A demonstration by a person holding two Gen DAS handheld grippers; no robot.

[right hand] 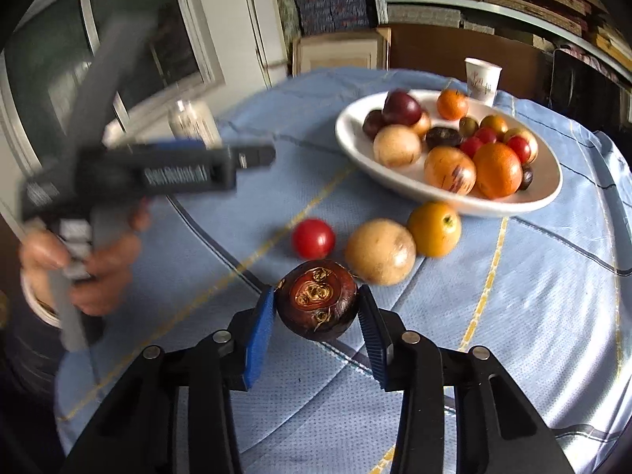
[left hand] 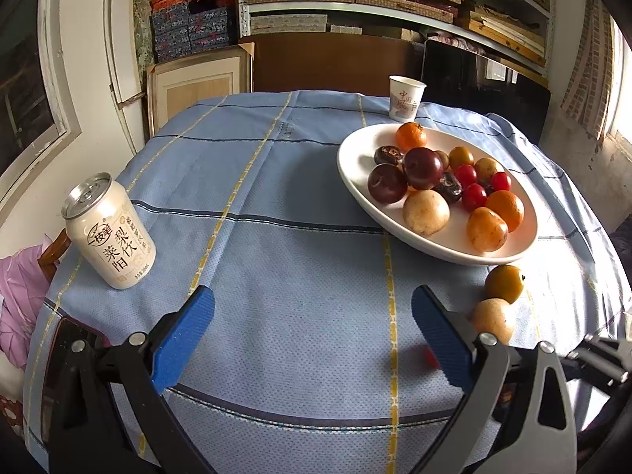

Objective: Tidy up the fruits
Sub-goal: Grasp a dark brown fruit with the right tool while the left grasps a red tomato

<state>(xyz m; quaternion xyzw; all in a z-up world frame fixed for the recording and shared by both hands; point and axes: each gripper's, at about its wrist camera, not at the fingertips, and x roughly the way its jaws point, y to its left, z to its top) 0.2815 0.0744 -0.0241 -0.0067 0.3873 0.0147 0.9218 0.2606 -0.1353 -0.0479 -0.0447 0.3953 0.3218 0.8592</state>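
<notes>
A white oval plate point(left hand: 357, 146) point(right hand: 349, 124) holds several fruits: dark plums, oranges, red cherry tomatoes and pale round ones. My right gripper point(right hand: 316, 298) is shut on a dark brown round fruit point(right hand: 316, 312) just above the blue cloth, its blue pads pressing both sides. Beyond it on the cloth lie a red tomato point(right hand: 313, 238), a pale round fruit point(right hand: 380, 252) point(left hand: 493, 318) and a yellow-orange fruit point(right hand: 433, 229) point(left hand: 504, 283), all short of the plate. My left gripper point(left hand: 314, 300) hangs open over bare cloth with nothing between its fingers.
A white drink can point(left hand: 108, 233) point(right hand: 193, 122) stands at the table's left edge. A paper cup point(left hand: 407, 96) point(right hand: 482, 79) stands behind the plate. A hand point(right hand: 98, 272) holding the left tool shows blurred at the left of the right wrist view. Shelves of boxes rise behind the table.
</notes>
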